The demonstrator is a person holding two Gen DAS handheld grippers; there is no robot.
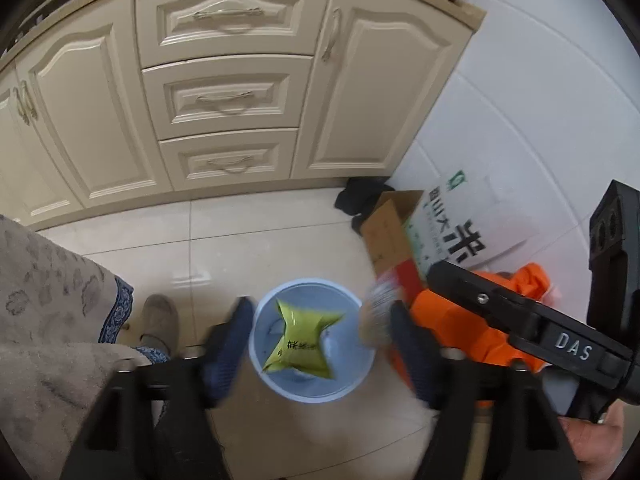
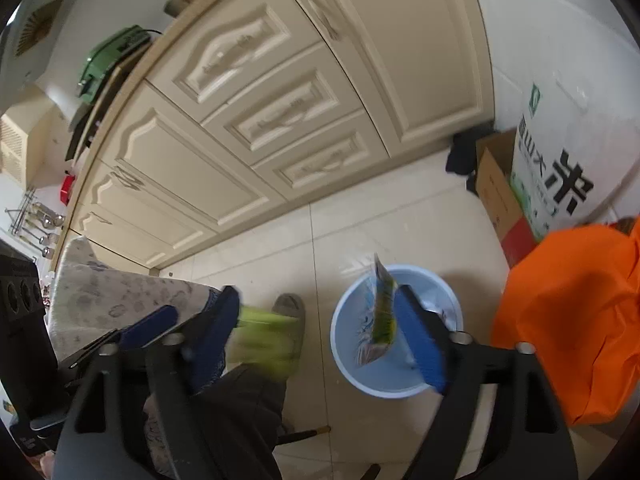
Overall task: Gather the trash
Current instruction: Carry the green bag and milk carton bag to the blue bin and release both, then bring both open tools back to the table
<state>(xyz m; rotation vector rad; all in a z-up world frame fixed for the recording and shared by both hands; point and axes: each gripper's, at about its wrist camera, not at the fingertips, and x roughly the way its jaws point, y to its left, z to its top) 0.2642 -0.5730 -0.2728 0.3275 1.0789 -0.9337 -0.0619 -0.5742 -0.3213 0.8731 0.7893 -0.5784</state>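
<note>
A light blue bin (image 1: 312, 388) stands on the tiled floor below both grippers. In the left wrist view my left gripper (image 1: 318, 344) is open above it, and a yellow-green wrapper (image 1: 300, 338) hangs in the air over the bin's mouth, free of the fingers. A blurred pale wrapper (image 1: 378, 312) is beside the right finger. In the right wrist view my right gripper (image 2: 320, 332) is open over the bin (image 2: 348, 364). A green and white wrapper (image 2: 382, 312) is loose by its right finger, above the bin. A blurred yellow-green wrapper (image 2: 264, 336) is near its left finger.
Cream cabinets with drawers (image 1: 224, 100) line the far side. A cardboard box (image 1: 388, 232), a white rice sack (image 1: 452, 224) and an orange bag (image 2: 572, 320) stand to the right of the bin. My shoe (image 1: 160, 316) and patterned coat (image 1: 52, 300) are at left.
</note>
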